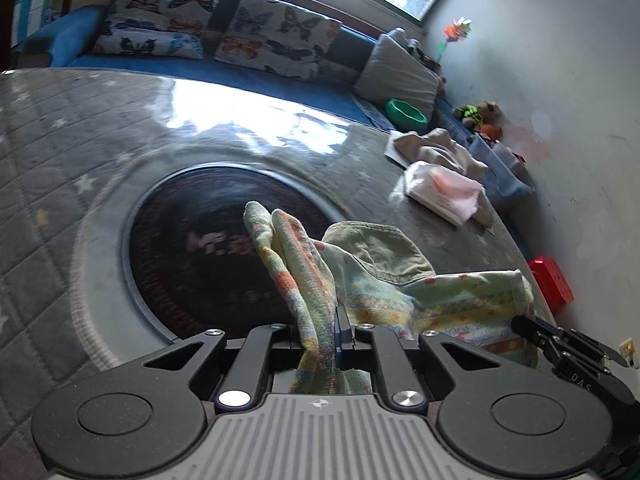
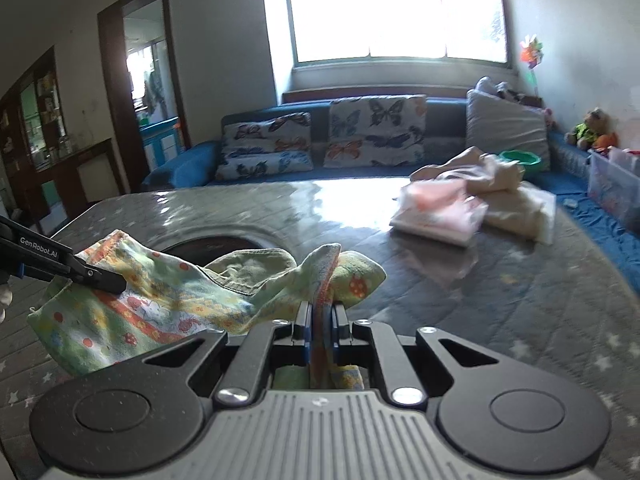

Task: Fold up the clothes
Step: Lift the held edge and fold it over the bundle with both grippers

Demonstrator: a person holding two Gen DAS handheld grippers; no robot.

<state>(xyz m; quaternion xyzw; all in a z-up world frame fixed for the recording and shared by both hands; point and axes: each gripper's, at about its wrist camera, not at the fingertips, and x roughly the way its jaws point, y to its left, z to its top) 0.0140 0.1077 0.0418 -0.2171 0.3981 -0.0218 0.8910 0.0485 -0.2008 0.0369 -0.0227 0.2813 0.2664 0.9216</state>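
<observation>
A small patterned garment point(image 1: 452, 300), pale green and yellow with orange spots and an olive lining, hangs stretched between both grippers above the grey quilted table point(image 1: 60, 152). My left gripper point(image 1: 324, 336) is shut on one bunched corner of the garment, which passes up between its pads. My right gripper point(image 1: 524, 326) shows at the far right of the left wrist view, clamped on the opposite edge. In the right wrist view the right gripper point(image 2: 320, 320) is shut on a fold of the garment point(image 2: 160, 300), and the left gripper point(image 2: 108, 282) pinches its far-left edge.
A round dark inset point(image 1: 224, 256) sits in the table under the garment. Folded pink and cream clothes point(image 2: 448, 208) lie at the table's far right. A blue sofa with butterfly cushions point(image 2: 328, 140) runs behind. A red box point(image 1: 550, 284) and a clear bin point(image 2: 612, 188) stand by the wall.
</observation>
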